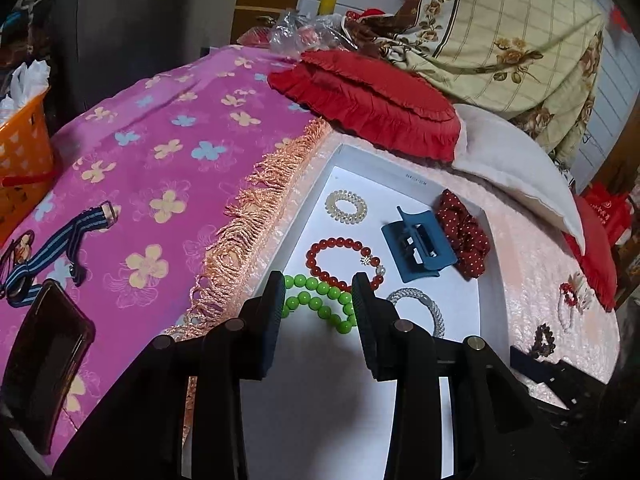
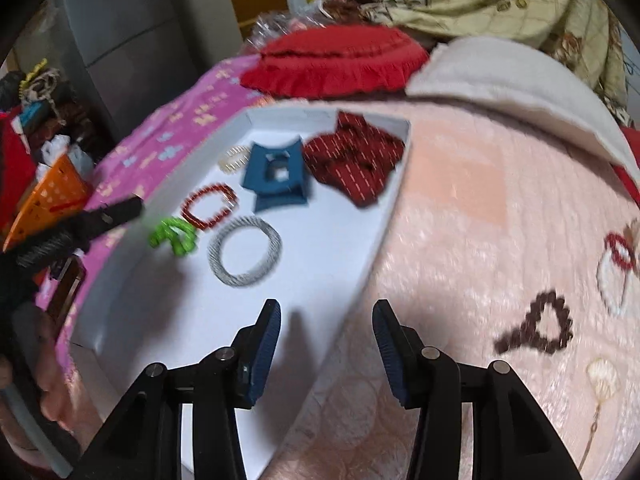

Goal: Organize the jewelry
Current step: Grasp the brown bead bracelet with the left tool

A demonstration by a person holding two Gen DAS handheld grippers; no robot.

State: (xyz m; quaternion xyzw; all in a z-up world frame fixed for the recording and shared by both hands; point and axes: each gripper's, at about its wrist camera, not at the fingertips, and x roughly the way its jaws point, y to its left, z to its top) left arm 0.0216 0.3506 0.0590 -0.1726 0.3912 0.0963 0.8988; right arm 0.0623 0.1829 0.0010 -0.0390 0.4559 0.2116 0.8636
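A white tray (image 1: 352, 160) on the bed holds a green bead bracelet (image 1: 320, 304), a red bead bracelet (image 1: 340, 260), a silver bangle (image 1: 428, 304), a blue hair claw (image 1: 416, 244), a dark red dotted scrunchie (image 1: 464, 232) and a clear coil hair tie (image 1: 346, 206). My left gripper (image 1: 318, 292) is open just above the green bracelet, its fingers either side of it. My right gripper (image 2: 326, 320) is open and empty over the tray's (image 2: 384, 216) near right edge. On the pink blanket to the right lie a dark bead bracelet (image 2: 540, 328), a red and white bracelet pair (image 2: 616, 268) and a shell piece (image 2: 604, 376).
A red frilled cushion (image 1: 372, 100), a white pillow (image 1: 516, 168) and a floral quilt (image 1: 508, 28) lie behind the tray. A pink flowered cover (image 1: 160, 152) to the left holds a phone (image 1: 44, 356) and a striped strap (image 1: 52, 248). An orange basket (image 1: 20, 160) stands at far left.
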